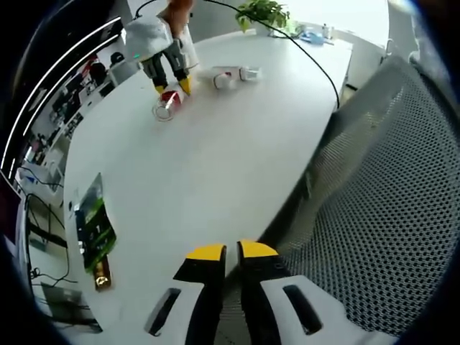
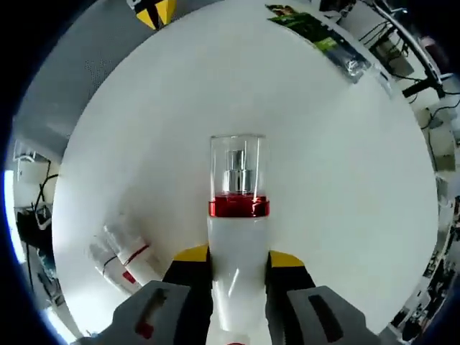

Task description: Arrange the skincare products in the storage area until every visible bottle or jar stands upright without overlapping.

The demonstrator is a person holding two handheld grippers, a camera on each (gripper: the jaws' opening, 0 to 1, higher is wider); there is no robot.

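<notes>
Right gripper (image 2: pixel 241 260) clamps the pump bottle (image 2: pixel 237 237) low by its base; tipping it upright risks slippage. Left gripper (image 1: pixel 223 252) is closed, empty.

Office or lab-like workroom: large white oval desk (image 1: pixel 208 151), mesh-backed office chair (image 1: pixel 388 194) pulled up to it, potted plant (image 1: pixel 264 12) at the far end, black cable (image 1: pixel 302 50) across the top, cluttered workstations with cables (image 2: pixel 410 65) around the edge.

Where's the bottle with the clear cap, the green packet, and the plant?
bottle (image 2: pixel 237 244), right gripper view, white body
green packet (image 1: pixel 94 223), left gripper view, its middle
plant (image 1: pixel 264 12), left gripper view, leaves
</notes>
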